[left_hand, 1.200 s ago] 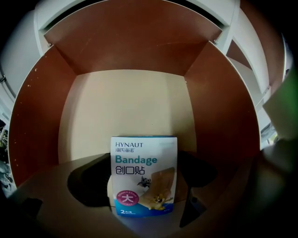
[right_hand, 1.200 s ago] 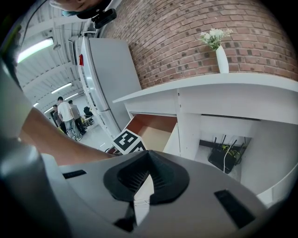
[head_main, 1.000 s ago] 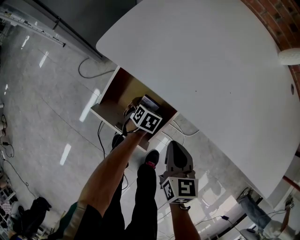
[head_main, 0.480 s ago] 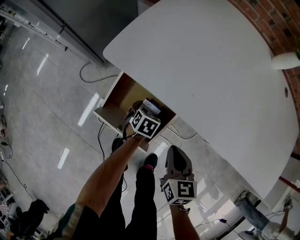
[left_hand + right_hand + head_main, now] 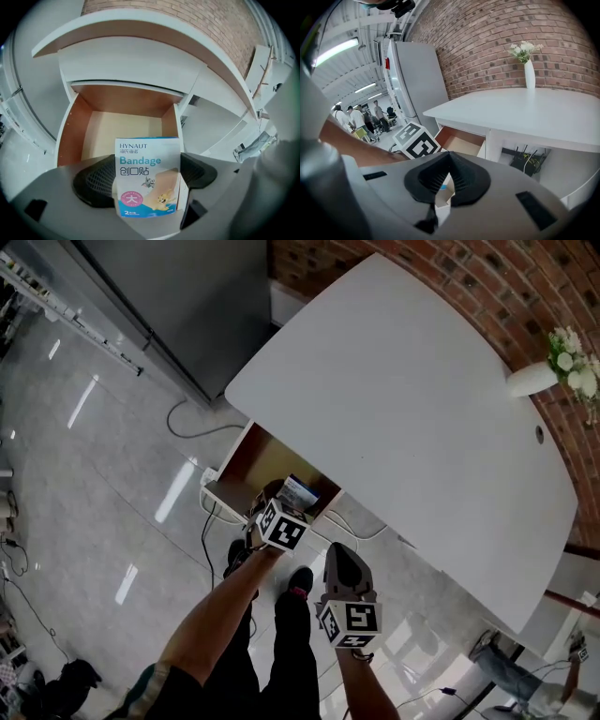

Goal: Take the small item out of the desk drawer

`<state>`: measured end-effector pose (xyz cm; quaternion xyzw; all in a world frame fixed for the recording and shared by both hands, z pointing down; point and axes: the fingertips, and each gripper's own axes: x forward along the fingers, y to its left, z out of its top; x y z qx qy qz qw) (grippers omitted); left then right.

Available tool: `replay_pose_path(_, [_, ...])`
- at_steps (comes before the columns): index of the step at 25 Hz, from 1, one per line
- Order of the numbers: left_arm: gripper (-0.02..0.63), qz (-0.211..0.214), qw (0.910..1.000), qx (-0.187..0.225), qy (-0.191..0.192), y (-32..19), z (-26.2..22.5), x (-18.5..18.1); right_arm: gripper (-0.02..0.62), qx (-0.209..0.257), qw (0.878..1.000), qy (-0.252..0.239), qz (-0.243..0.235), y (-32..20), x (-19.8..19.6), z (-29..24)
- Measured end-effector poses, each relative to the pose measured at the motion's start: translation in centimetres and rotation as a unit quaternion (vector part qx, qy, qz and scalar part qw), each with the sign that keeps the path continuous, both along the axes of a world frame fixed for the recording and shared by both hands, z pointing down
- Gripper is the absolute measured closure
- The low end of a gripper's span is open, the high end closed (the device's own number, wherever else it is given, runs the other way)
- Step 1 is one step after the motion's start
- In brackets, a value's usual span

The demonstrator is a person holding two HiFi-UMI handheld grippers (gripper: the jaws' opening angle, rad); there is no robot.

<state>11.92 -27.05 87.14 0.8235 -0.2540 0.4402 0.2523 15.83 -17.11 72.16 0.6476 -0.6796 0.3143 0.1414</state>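
Observation:
The small item is a white and blue bandage box [image 5: 147, 176] marked "Bandage". My left gripper [image 5: 146, 180] is shut on it and holds it upright in front of the open wooden drawer [image 5: 124, 126], whose bottom looks bare. In the head view the box [image 5: 300, 492] sits just past the left gripper [image 5: 287, 512], over the front edge of the drawer [image 5: 246, 463] under the white desk. My right gripper [image 5: 341, 563] hangs nearer to me, right of the left one. Its pads [image 5: 461, 176] meet, with nothing between them.
The white desk top [image 5: 403, 399] carries a white vase of flowers [image 5: 544, 371] at its far right, against a brick wall [image 5: 450, 277]. A grey cabinet [image 5: 178, 306] stands at the left. Cables [image 5: 187, 409] lie on the glossy floor. My shoes [image 5: 300, 579] are below the drawer.
My left gripper has drawn back a little from the drawer toward me with the box. The head view has tilted up, showing more desk, the brick wall and the vase.

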Motion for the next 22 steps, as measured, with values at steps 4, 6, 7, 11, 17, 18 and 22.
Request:
replay_pose_path(4, [0.161,-0.012,0.9999,0.004,0.007,0.2,-2.8,-1.4,0.572,-0.001,1.0,0.006,-0.003,0.3,-0.5,-1.8])
replay_pose_path(6, [0.161,-0.016,0.9998,0.01,0.01,0.1,-4.2,-2.0,0.572,-0.001,1.0,0.006,-0.005,0.4,-0.7,-2.8])
replay_pose_path(7, [0.161,-0.017,0.9997,0.013,0.009,0.1,-4.9,-2.3,0.571,-0.001,1.0,0.005,-0.005,0.5,-0.8,-3.3])
replay_pose_path(11, [0.161,-0.025,0.9995,0.016,0.014,0.8,-7.9,-3.6,0.571,-0.001,1.0,0.003,-0.007,1.0,-1.3,-5.5])
replay_pose_path(17, [0.161,-0.012,0.9983,0.051,0.024,1.1,-13.5,-4.4,0.572,0.016,1.0,0.009,-0.014,0.0,-1.5,-9.8])
replay_pose_path(18, [0.161,-0.01,0.998,0.058,0.025,1.1,-14.6,-4.6,0.571,0.02,1.0,0.01,-0.014,-0.2,-1.5,-10.6])
replay_pose_path(22, [0.161,0.002,0.9959,0.084,0.031,1.3,-18.9,-5.2,0.571,0.035,0.999,0.014,-0.009,-0.7,-1.4,-13.4])
